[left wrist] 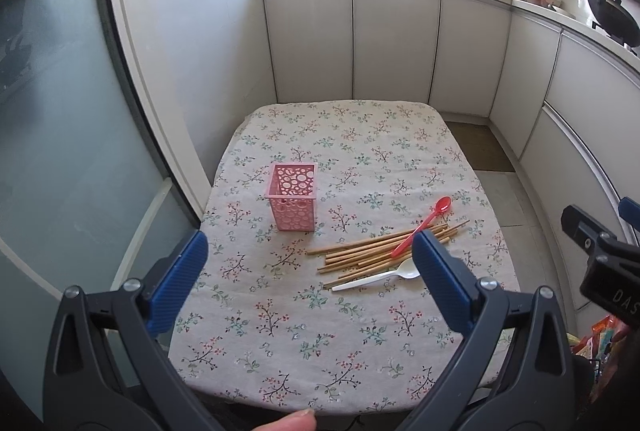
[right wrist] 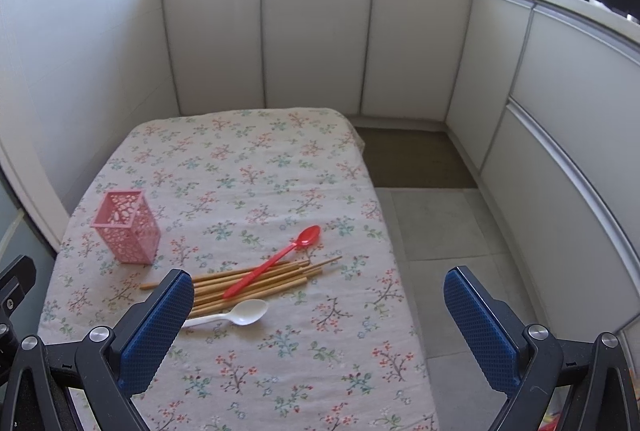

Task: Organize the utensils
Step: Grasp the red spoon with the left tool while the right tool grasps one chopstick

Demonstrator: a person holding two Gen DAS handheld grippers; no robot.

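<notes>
A pink perforated holder (left wrist: 293, 195) stands upright and empty on the floral table (left wrist: 320, 331); it also shows in the right wrist view (right wrist: 127, 227). To its right lie several wooden chopsticks (left wrist: 372, 249) (right wrist: 256, 281), with a red spoon (left wrist: 422, 225) (right wrist: 276, 259) across them and a white spoon (left wrist: 380, 277) (right wrist: 236, 314) in front. My left gripper (left wrist: 310, 263) is open and empty above the table's near part. My right gripper (right wrist: 318, 307) is open and empty, held near the table's right edge.
White kitchen cabinets (left wrist: 392, 43) wrap around behind and to the right of the table. A glass door (left wrist: 52, 111) stands at the left. Tiled floor (right wrist: 440, 231) lies right of the table. A black wok (left wrist: 608, 11) sits on the counter.
</notes>
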